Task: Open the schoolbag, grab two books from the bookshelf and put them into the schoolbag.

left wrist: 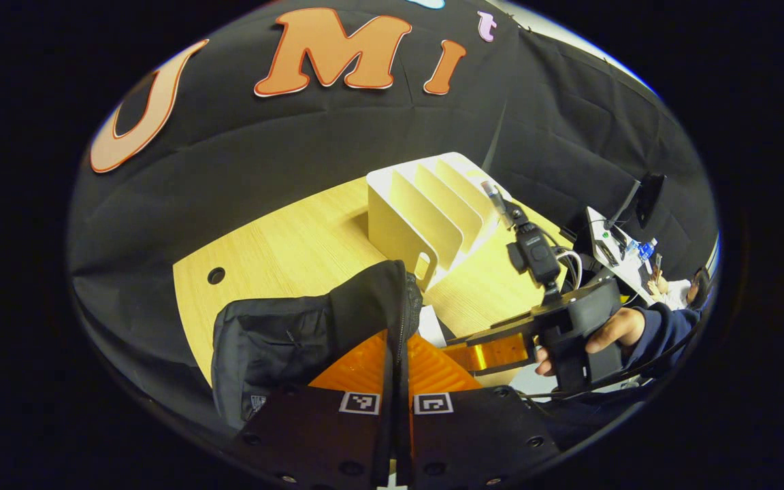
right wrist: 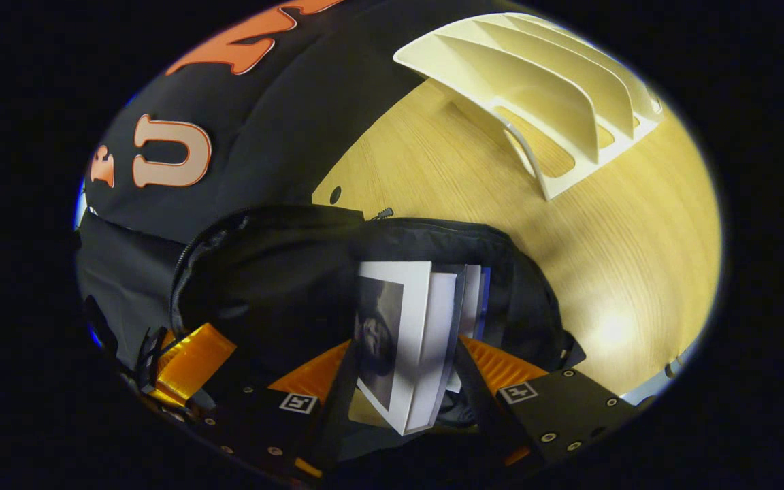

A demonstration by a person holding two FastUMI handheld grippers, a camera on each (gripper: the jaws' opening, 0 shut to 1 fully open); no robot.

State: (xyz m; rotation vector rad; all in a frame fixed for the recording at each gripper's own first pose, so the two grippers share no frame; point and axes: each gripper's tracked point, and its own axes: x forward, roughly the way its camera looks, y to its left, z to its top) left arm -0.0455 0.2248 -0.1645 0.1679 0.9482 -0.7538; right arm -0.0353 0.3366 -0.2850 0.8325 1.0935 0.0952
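Observation:
The black schoolbag [left wrist: 283,340] lies on the wooden table [left wrist: 283,252]. My left gripper [left wrist: 397,381] is shut on the zipped rim of the bag's mouth and holds it up. My right gripper [right wrist: 405,344] is shut on a white book [right wrist: 402,327] with a dark picture on its cover, and the book's far end is inside the open schoolbag [right wrist: 283,272]. A second book [right wrist: 479,299] with a blue edge stands in the bag just behind it. The white bookshelf [left wrist: 426,211] stands with bare slots. In the left gripper view, the right gripper [left wrist: 494,350] reaches in, held by a hand [left wrist: 613,330].
The bookshelf [right wrist: 555,95] stands beyond the bag on the table [right wrist: 603,258]. The table has a round cable hole [left wrist: 216,275] near its far edge. The left gripper's finger [right wrist: 191,361] shows at the bag's left rim. A side desk [left wrist: 620,255] with a monitor stands outside the booth.

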